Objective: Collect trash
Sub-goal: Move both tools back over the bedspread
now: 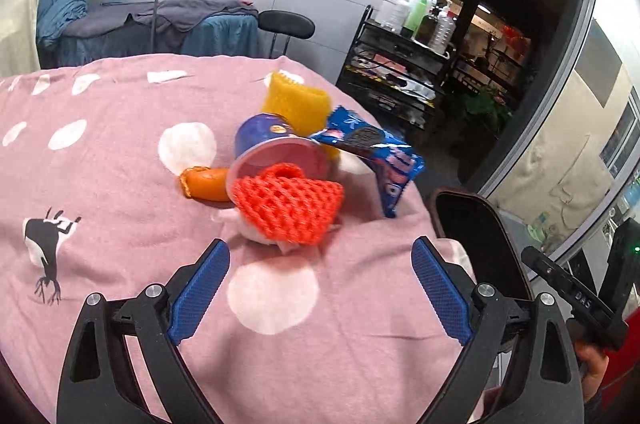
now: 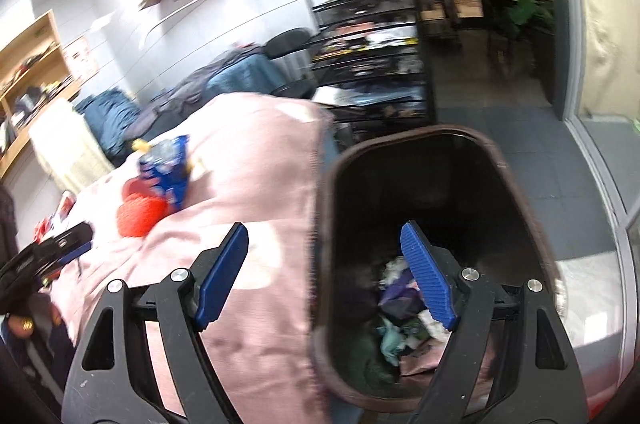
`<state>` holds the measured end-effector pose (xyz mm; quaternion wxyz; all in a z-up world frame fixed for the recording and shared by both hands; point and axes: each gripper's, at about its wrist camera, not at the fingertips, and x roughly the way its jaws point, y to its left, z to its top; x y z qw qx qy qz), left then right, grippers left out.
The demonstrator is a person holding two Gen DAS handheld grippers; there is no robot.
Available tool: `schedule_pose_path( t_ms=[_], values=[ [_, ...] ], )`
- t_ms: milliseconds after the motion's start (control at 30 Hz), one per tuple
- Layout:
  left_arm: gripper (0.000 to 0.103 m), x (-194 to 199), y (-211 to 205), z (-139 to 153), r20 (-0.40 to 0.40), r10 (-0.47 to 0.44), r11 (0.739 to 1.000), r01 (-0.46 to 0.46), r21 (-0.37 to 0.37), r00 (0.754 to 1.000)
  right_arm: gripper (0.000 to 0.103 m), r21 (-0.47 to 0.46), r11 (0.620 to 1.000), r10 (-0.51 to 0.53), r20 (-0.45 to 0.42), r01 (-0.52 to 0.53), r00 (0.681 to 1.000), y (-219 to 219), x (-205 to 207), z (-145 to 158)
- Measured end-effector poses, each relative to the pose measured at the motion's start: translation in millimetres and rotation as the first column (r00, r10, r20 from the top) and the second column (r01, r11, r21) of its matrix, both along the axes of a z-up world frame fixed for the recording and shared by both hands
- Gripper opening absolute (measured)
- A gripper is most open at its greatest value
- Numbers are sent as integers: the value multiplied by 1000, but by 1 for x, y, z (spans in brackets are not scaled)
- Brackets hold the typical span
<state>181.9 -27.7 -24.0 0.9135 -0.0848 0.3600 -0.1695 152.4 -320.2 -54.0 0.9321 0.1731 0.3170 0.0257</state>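
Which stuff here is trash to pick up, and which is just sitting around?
For the job:
red net
cup
yellow net
cookie wrapper
orange wrapper
bin

Just there:
pink cloth
bottles
black rack
stool

A cup, nets and a wrapper are piled on the table; the bin is set just beside it.
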Motion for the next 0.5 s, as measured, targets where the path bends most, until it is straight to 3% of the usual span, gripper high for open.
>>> schedule_pose_path(
  t_ms=[433,500],
  values=[
    [89,50,-10,-12,-71,-55,990,64,123,996,78,-4,983,183,24,-183,983,58,30,18],
    [77,52,-12,-14,-79,-60,988,70,135,995,78,-6,980,197,25,-197,980,63,34,20]
  ],
)
